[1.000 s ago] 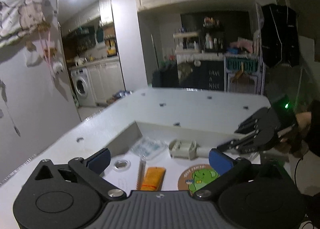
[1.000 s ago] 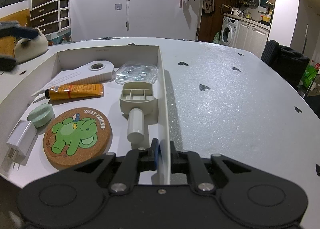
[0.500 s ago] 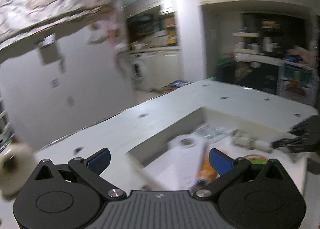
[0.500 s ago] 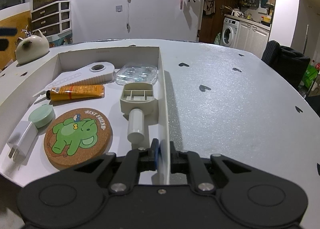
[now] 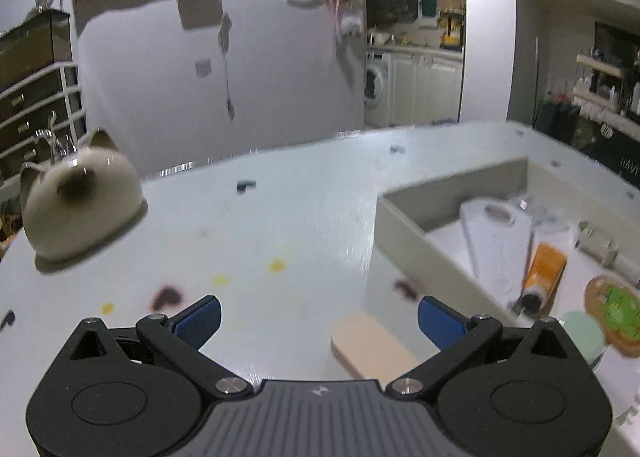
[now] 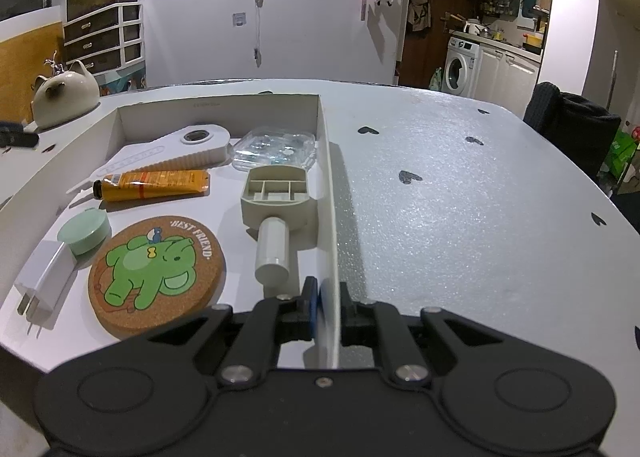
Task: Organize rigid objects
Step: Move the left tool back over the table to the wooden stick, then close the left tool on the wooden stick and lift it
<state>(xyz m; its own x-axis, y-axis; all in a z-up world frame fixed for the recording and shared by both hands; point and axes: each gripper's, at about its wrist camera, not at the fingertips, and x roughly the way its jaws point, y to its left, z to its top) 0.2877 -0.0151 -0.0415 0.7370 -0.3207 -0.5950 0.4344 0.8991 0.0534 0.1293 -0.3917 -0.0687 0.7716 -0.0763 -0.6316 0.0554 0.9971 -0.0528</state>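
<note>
Pinching the thin right wall of the white tray [image 6: 326,193], the right gripper [image 6: 325,311] has its two dark fingers pressed against either face of that card-like wall, a blue pad showing on the inner side; the wall runs straight away from the camera along the speckled, heart-printed table [image 6: 460,193].

Inside the tray the rigid objects lie flat: a round cork coaster [image 6: 156,275] printed with a green elephant sits nearest; a mint-green round lid [image 6: 84,233] touches a white boxy charger plug [image 6: 44,285] at the left; an orange tube [image 6: 152,185] with a dark cap lies crosswise; behind it rests a white ribbed, teardrop-shaped tool [image 6: 188,149] with a ringed hole; a clear, glossy plastic case [image 6: 276,149] sits at the back right; a beige compartmented piece with a white cylindrical handle [image 6: 274,209] lies just beside the gripped wall.

The left gripper [image 5: 318,319] hangs over the table with its blue ribbed pads [image 5: 198,317] spread wide and nothing between them; a flat, pale beige oblong with rounded corners [image 5: 368,345] lies on the table below, toward the right-hand finger, just outside the tray's near wall [image 5: 420,253]; a smooth, cream cat-eared ceramic dome [image 5: 78,201] stands well apart at the left, and the same dome appears beyond the tray's far left corner in the right wrist view.
</note>
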